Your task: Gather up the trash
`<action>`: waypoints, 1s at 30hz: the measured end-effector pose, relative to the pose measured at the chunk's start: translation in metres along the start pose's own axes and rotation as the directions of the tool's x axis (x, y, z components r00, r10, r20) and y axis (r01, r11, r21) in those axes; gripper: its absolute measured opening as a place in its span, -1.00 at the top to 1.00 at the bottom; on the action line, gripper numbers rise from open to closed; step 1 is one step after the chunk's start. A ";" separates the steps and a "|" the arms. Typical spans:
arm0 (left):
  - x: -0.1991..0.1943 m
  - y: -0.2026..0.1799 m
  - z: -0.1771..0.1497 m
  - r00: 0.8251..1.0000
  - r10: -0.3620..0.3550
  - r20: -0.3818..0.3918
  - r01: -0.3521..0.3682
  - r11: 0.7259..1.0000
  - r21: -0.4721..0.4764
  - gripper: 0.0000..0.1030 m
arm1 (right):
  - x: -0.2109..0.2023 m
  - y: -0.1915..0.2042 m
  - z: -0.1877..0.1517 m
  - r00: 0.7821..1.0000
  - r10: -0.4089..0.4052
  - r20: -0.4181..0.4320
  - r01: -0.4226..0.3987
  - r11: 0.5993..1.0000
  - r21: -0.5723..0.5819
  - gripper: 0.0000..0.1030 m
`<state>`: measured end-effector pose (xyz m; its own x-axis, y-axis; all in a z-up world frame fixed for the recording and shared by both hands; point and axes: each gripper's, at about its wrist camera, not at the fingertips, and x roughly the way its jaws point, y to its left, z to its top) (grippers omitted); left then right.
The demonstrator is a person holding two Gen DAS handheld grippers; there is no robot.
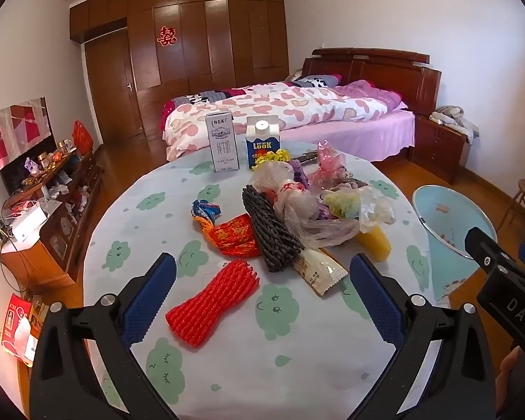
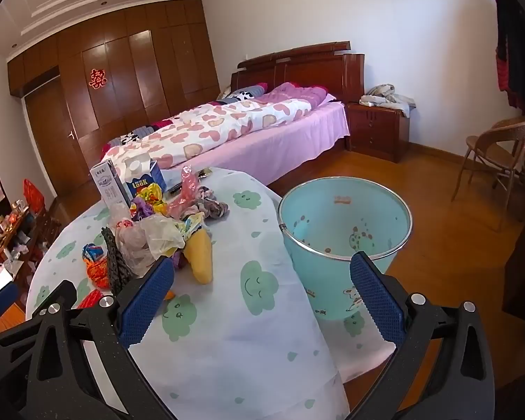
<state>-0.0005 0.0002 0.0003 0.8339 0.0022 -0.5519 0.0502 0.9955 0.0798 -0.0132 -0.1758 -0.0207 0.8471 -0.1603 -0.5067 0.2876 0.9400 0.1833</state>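
Observation:
A pile of trash lies on the round table (image 1: 297, 360): a red foam net (image 1: 213, 302), a black foam net (image 1: 269, 232), a red-orange wrapper (image 1: 234, 236), crumpled plastic bags (image 1: 308, 210), a yellow piece (image 1: 376, 241) and a white wrapper (image 1: 320, 269). My left gripper (image 1: 262, 297) is open and empty, just above the red net. My right gripper (image 2: 262, 297) is open and empty over the table's right edge, beside the light blue bin (image 2: 343, 234). The bin also shows in the left wrist view (image 1: 451, 217).
Two cartons (image 1: 222, 141) (image 1: 262, 141) stand at the table's far side. A bed (image 1: 290, 112) lies behind, a cluttered low cabinet (image 1: 45, 210) at the left, a wicker chair (image 2: 497, 154) at the right. The bin stands on the wood floor (image 2: 455, 245).

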 end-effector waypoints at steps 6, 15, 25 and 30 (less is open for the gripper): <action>0.000 0.001 0.001 1.000 0.007 -0.006 -0.007 1.000 -0.004 -0.89 | 0.000 -0.001 0.000 1.000 -0.002 -0.001 0.002 1.000 0.001 -0.92; -0.002 0.003 -0.001 1.000 -0.002 -0.006 0.002 1.000 -0.009 -0.89 | -0.003 0.001 0.000 1.000 -0.002 0.004 0.002 1.000 0.001 -0.92; -0.001 0.002 -0.001 1.000 -0.001 -0.005 0.001 1.000 -0.010 -0.89 | -0.001 0.001 0.000 1.000 -0.001 0.002 0.001 1.000 0.000 -0.92; -0.001 0.002 -0.001 1.000 -0.002 -0.005 0.002 1.000 -0.011 -0.89 | -0.001 0.000 0.000 1.000 -0.002 0.002 0.002 1.000 0.002 -0.92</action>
<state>-0.0014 0.0020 0.0002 0.8312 0.0009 -0.5560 0.0457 0.9965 0.0698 -0.0141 -0.1753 -0.0196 0.8472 -0.1626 -0.5057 0.2901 0.9391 0.1841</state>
